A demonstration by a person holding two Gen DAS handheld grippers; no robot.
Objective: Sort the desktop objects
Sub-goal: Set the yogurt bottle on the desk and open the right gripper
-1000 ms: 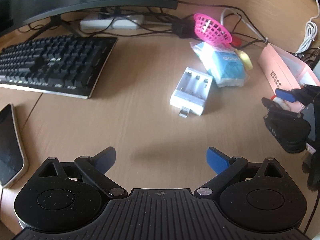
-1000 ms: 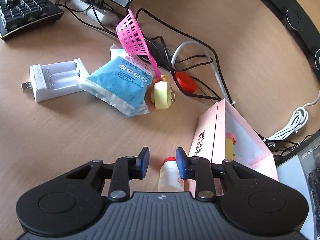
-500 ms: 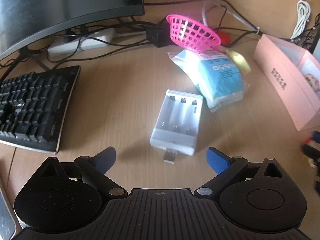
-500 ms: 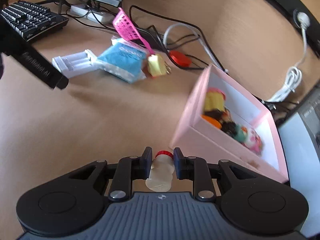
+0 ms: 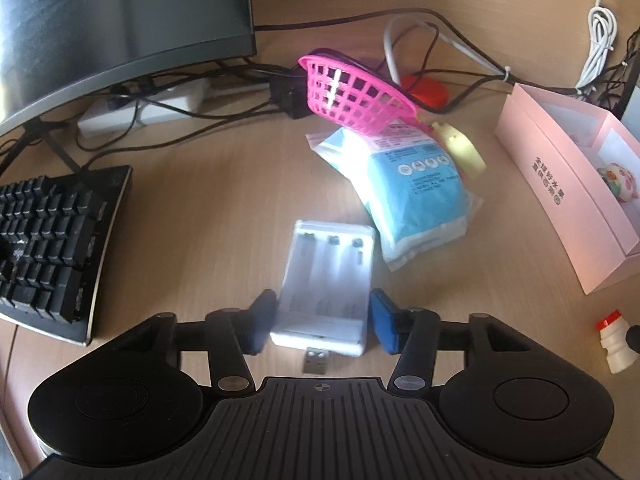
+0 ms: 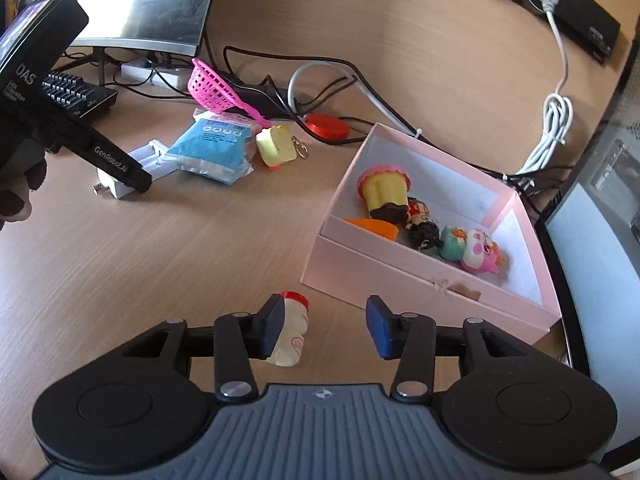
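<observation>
A white battery charger (image 5: 332, 272) lies on the wooden desk. My left gripper (image 5: 322, 322) has its jaws closing around the charger's near end, and both blue pads touch its sides. In the right wrist view the left gripper's body hides part of the charger (image 6: 120, 188). A small white bottle with a red cap (image 6: 290, 336) leans against the left pad of my right gripper (image 6: 324, 326). That gripper's jaws are opening, and the right pad stands well apart from the bottle (image 5: 616, 346). The open pink box (image 6: 400, 276) with several small toys sits just beyond.
A pink mesh basket (image 5: 352, 96), a blue wipes pack (image 5: 416, 184) and a yellow toy (image 6: 276, 146) lie past the charger. A black keyboard (image 5: 52, 240) is on the left, a monitor (image 5: 100, 20) and tangled cables behind. A red disc (image 6: 326, 128) sits among the cables.
My left gripper came forward over the charger and its wide jaws closed onto it. My right gripper carried the bottle toward the pink box, then its jaws spread off the bottle.
</observation>
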